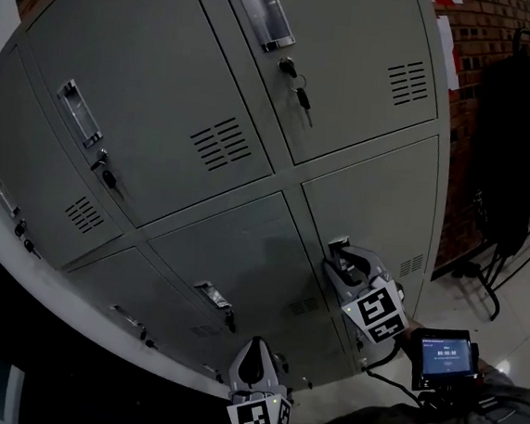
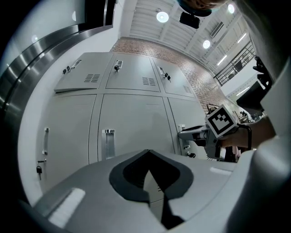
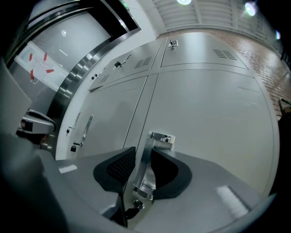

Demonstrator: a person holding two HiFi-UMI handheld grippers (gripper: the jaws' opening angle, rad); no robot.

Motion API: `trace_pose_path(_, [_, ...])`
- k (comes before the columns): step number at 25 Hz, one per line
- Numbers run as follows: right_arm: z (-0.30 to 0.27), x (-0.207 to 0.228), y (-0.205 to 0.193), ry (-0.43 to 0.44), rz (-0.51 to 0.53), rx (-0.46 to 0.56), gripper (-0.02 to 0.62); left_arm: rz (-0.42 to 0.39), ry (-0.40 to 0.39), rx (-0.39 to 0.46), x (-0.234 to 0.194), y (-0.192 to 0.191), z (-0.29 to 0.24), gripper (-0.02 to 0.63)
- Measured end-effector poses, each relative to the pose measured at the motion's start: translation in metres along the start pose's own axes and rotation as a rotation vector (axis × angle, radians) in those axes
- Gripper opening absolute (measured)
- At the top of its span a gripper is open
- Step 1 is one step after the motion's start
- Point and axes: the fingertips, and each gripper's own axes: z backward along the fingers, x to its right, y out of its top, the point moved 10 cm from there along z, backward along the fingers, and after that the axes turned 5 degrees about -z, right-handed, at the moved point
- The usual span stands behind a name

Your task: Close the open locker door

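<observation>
The locker door (image 1: 378, 203) is the lower right one of the grey bank, at about 4 o'clock in the head view, and it looks nearly flush with its neighbours. Its metal handle (image 3: 146, 157) stands between the pads of the right gripper (image 1: 342, 259). The jaws are narrow. The pad at 3 o'clock seems to touch the strip, and a thin gap shows at the other. A key (image 3: 129, 210) sits in the lock just below, at 6 o'clock. The left gripper (image 1: 255, 347) is at 7 o'clock of the right one, tips together and holding nothing, pointing at the neighbouring door. At 2 o'clock dark clothes (image 1: 517, 156) hang before a brick wall (image 1: 506, 34).
</observation>
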Motion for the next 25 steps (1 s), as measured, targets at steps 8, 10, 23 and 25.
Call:
trace_pose_path(8, [0.002,-0.002,0.000,-0.021,0.010,0.002,0.121,-0.002,-0.017,0.002,-0.001,-0.001,-0.006,0.002])
trace_pose_path(10, [0.003,-0.004,-0.001,-0.041,0.039,0.000,0.127,-0.001,-0.020,0.001,-0.002,-0.001,-0.007,0.002])
trace_pose_path(23, [0.002,-0.003,-0.001,-0.049,0.054,-0.001,0.135,0.002,-0.026,0.008,-0.001,-0.004,-0.012,0.002])
trace_pose_path(25, [0.005,-0.001,-0.001,-0.052,0.050,0.001,0.135,0.001,-0.029,0.006,0.000,-0.004,-0.012,0.002])
